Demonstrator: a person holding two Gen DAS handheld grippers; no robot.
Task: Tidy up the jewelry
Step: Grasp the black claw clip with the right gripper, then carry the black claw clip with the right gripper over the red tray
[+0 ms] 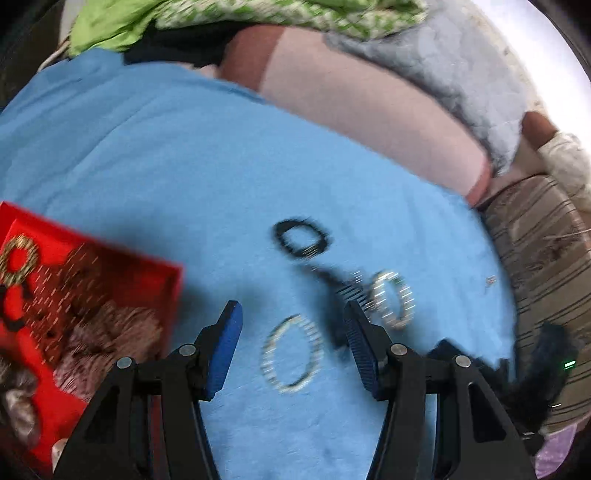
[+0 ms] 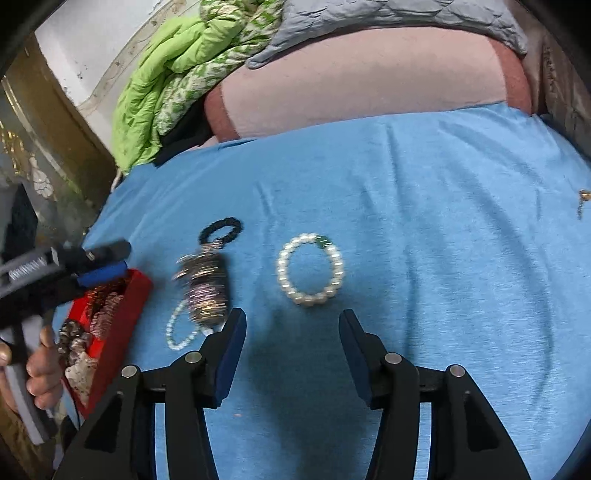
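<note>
On the blue cloth [image 1: 147,155] lie a black ring-shaped band [image 1: 301,238], a blurred dark beaded bundle [image 1: 332,291] and two pearl bracelets. One pearl bracelet [image 1: 291,354] lies between the fingers of my left gripper [image 1: 293,332], which is open and holds nothing. The other [image 1: 391,299] sits just beyond its right finger. A red box [image 1: 110,288] with several pieces is at the left. In the right wrist view my right gripper [image 2: 293,332] is open and holds nothing, just short of the larger pearl bracelet [image 2: 310,269]. The dark bundle [image 2: 205,288] touches the black band [image 2: 221,227].
A hand [image 2: 40,369] holds the left gripper [image 2: 123,258] over the red box [image 2: 122,325]. A pink pillow [image 2: 362,77], green quilt [image 2: 173,74] and grey blanket [image 2: 388,14] border the cloth's far edge. Striped fabric [image 1: 543,258] lies to the right. A small gold piece [image 2: 583,195] sits far right.
</note>
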